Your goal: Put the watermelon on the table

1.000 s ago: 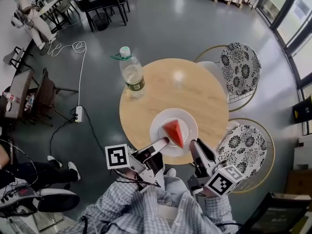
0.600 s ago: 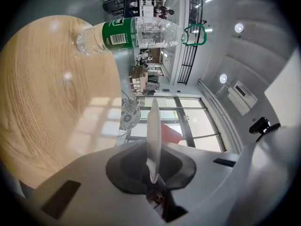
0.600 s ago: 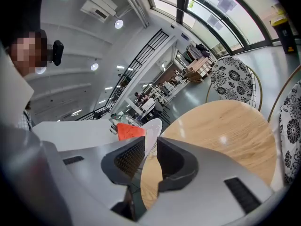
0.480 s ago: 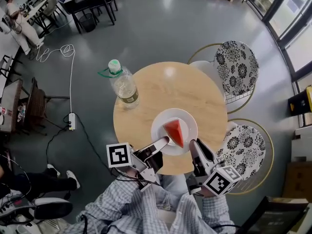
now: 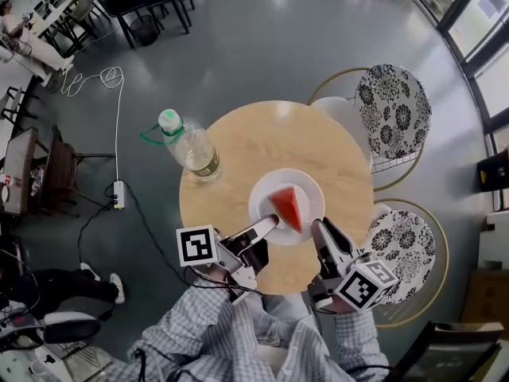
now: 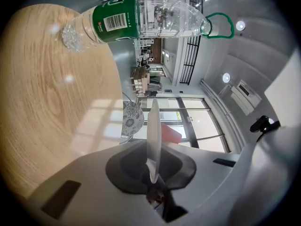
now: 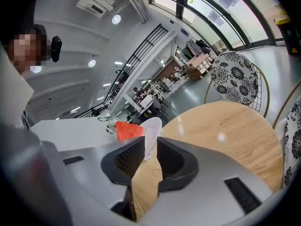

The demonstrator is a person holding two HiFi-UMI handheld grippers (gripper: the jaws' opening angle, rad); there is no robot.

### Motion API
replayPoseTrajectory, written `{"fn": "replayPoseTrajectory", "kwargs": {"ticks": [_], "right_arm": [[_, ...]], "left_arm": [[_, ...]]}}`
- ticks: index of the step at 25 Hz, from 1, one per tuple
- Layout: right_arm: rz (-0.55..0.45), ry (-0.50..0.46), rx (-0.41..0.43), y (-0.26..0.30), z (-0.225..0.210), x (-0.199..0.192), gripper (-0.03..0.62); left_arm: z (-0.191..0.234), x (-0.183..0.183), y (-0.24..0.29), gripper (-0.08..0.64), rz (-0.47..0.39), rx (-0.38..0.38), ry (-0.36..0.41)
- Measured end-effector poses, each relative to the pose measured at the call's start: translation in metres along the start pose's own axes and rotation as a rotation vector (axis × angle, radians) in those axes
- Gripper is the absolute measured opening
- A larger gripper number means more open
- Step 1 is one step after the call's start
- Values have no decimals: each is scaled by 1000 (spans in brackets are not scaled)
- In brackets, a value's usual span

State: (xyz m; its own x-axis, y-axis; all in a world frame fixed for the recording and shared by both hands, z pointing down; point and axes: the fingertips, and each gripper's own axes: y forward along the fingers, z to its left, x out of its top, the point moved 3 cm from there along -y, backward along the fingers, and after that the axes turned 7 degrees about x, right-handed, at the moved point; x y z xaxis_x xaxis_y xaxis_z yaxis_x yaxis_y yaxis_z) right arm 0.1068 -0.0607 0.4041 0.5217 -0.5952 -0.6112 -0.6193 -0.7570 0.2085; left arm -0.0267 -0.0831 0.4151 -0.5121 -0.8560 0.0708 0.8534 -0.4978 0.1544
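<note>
Two grippers carry one white plate [image 5: 267, 189] between them, and the red wedge of watermelon [image 5: 288, 206] lies on it. Your left gripper [image 5: 269, 227] is closed on the plate's near left rim and your right gripper [image 5: 319, 231] on its near right rim. Each has its jaws drawn in to a narrow gap with only the thin rim between them. The plate sits over the near half of the round wooden table [image 5: 270, 138], so by the look of it the carry is almost finished. What is left is to rest the plate on the wood, if it is not already down, then open both jaws and draw back. The head view alone gives you the layout: a plastic bottle [image 5: 188, 145] at the table's far left edge and two patterned chairs [image 5: 394, 108] on the right. It does not show the grip itself. The left gripper view shows the plate edge-on, a thin white blade pinched between dark pads, with the slice peeking out behind it. The right gripper view shows the rim nipped between ribbed pads, the wedge to its left and bare wood through the gap beneath. No view shows the plate's underside, so whether it touches the table cannot be told.
</note>
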Motion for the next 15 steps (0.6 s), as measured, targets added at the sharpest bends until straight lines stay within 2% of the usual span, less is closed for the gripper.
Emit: {"fn": "replayPoseTrajectory", "kwargs": {"ticks": [5, 11, 15], "right_arm": [[28, 8, -5, 12, -16, 15, 77], [54, 26, -25, 26, -46, 24, 77], [70, 35, -41, 40, -61, 33, 77]], "left_arm": [[3, 11, 18, 31, -20, 5, -17], [16, 27, 45, 31, -14, 34, 8], [24, 42, 59, 31, -19, 41, -5]]}}
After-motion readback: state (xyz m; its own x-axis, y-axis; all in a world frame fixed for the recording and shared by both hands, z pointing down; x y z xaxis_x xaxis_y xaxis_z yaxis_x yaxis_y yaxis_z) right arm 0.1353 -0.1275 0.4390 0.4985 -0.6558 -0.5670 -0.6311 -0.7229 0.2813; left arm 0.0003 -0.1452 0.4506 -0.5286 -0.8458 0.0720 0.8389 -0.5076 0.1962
